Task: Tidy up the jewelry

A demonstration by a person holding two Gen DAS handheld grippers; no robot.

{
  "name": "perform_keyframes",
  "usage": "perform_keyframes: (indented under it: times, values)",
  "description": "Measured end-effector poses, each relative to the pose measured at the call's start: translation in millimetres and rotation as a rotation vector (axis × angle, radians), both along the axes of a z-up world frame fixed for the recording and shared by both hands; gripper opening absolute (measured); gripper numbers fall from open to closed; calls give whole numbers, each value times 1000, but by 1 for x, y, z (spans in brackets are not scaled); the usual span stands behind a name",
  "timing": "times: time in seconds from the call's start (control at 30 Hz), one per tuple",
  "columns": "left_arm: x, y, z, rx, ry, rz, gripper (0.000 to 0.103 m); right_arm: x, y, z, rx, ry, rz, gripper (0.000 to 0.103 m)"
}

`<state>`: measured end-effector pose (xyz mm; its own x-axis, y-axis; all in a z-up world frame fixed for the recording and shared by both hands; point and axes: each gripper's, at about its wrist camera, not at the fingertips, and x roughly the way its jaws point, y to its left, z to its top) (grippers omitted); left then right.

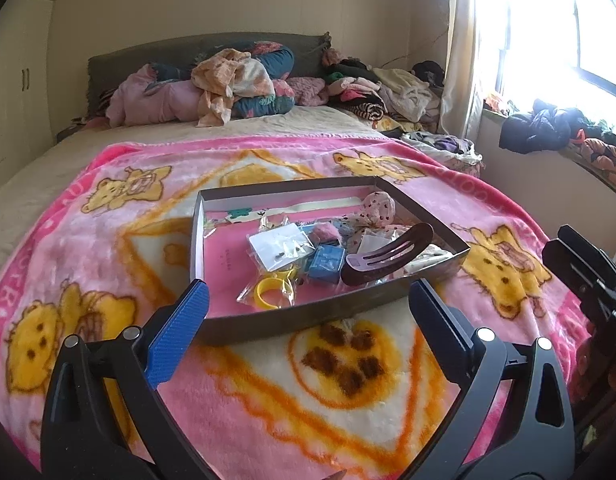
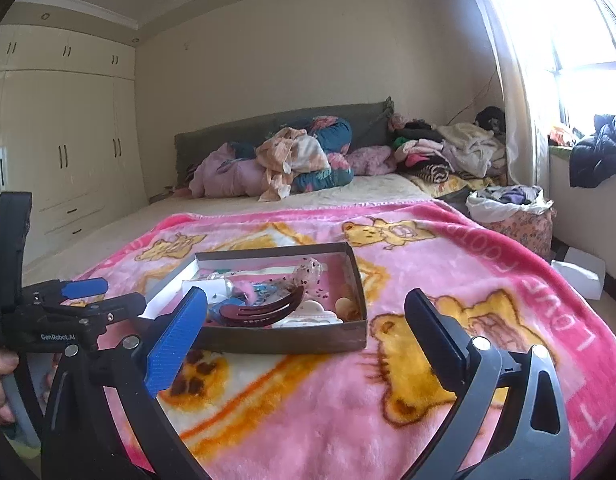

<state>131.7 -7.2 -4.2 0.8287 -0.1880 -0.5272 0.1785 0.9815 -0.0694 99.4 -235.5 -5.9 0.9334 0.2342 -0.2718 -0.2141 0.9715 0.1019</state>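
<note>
Left wrist view shows your left gripper (image 1: 308, 300) spread wide and empty just before the shallow box (image 1: 308, 316), your right gripper (image 2: 308, 312) likewise spread beside it.

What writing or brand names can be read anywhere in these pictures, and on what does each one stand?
"GenRobot.AI": white letters on the black body of the left gripper, seen from the right wrist view.
"ALL": large pale letters on the pink blanket, near its right border; the other border lettering is cut off or warped, unreadable.
Small print on the pink card inside the box: too small to read.
</note>
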Motion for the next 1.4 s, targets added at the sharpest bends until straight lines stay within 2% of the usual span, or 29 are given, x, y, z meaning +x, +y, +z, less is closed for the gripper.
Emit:
perform_keyframes:
  times: [0.27, 0.77, 1.4]
  values:
    - [-16, -3, -9, -7, -15, 5, 91, -11, 7, -10, -6, -1, -7, 97]
    - [-37, -3, -21, 5, -77, 79, 91, -20, 18, -31, -23, 63, 0, 97]
    - [-41, -3, -24, 14, -73, 85, 91, -17, 14, -38, -18, 100, -22, 97]
